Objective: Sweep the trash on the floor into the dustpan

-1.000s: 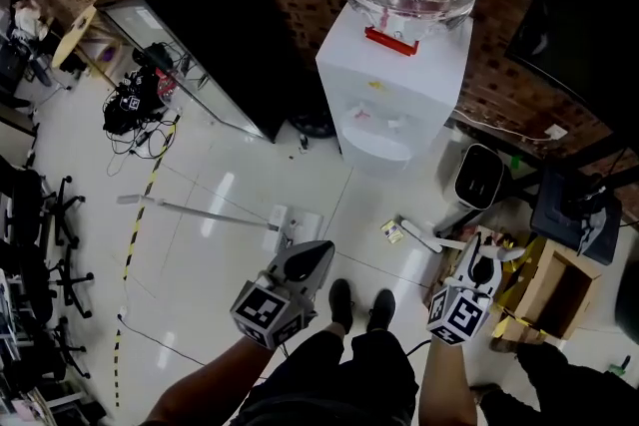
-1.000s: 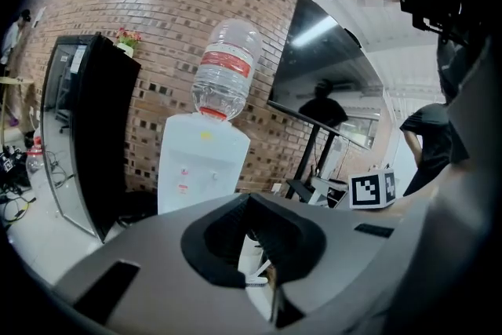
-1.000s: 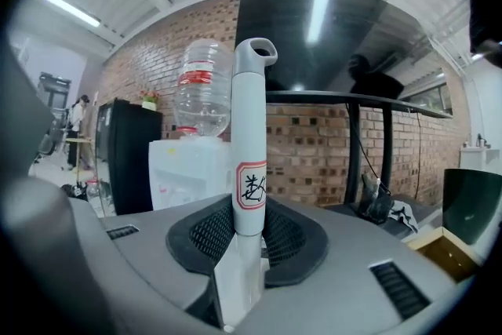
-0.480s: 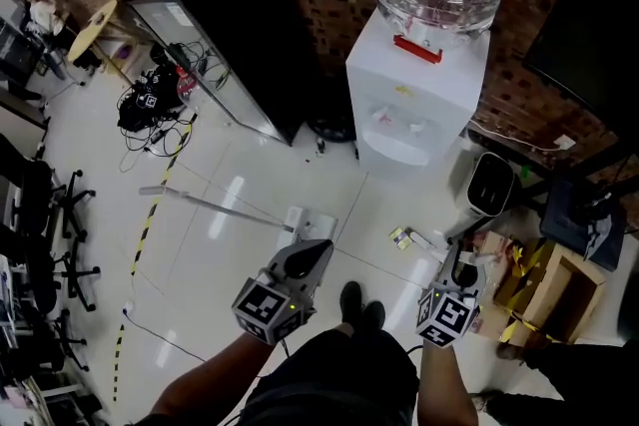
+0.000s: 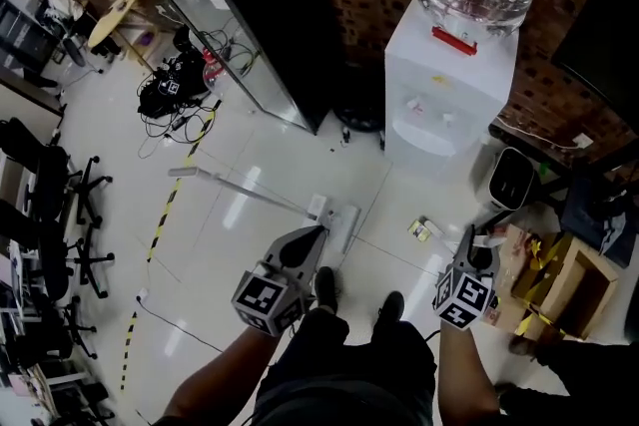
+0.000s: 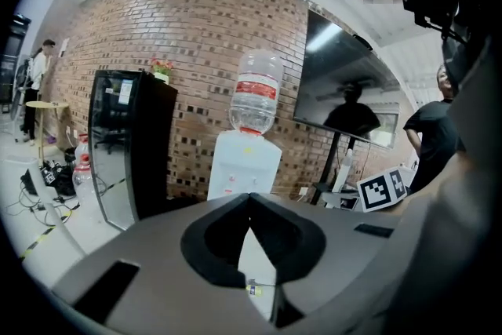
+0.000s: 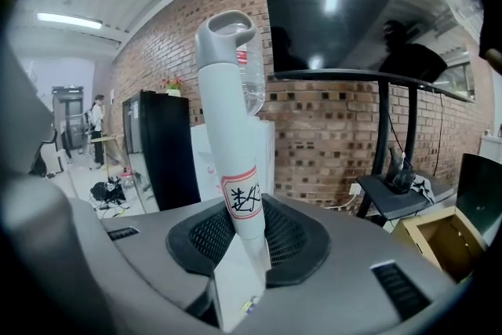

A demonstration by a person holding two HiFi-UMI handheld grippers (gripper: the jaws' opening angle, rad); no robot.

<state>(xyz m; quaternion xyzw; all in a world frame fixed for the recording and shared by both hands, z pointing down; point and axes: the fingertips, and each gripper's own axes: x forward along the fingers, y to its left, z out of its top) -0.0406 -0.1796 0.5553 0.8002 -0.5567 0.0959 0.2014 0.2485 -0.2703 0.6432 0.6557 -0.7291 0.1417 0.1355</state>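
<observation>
A long-handled dustpan (image 5: 337, 218) lies on the white tiled floor, its pole (image 5: 240, 191) stretching to the left. A small yellow scrap of trash (image 5: 420, 229) sits on the floor right of it and shows between the jaws in both gripper views, trash (image 6: 252, 290) and trash (image 7: 249, 307). My right gripper (image 5: 471, 256) is shut on a grey-white broom handle (image 7: 234, 121) with a red-edged label; the handle sticks up past the jaws. My left gripper (image 5: 314, 238) hangs over the pan's near end, shut and empty, its tips meeting (image 6: 249, 198).
A water dispenser (image 5: 437, 105) and a black cabinet (image 5: 262, 15) stand against the brick wall. A white bin (image 5: 513, 179) and a cardboard box (image 5: 577, 280) sit at the right. Cables (image 5: 176, 97) and office chairs (image 5: 42, 214) are at the left. The person's shoes (image 5: 325, 286) are below.
The head view has swung left and back, so the dustpan, trash and dispenser slid right in the picture. Both grippers keep their places and states; the right one still holds the handle.
</observation>
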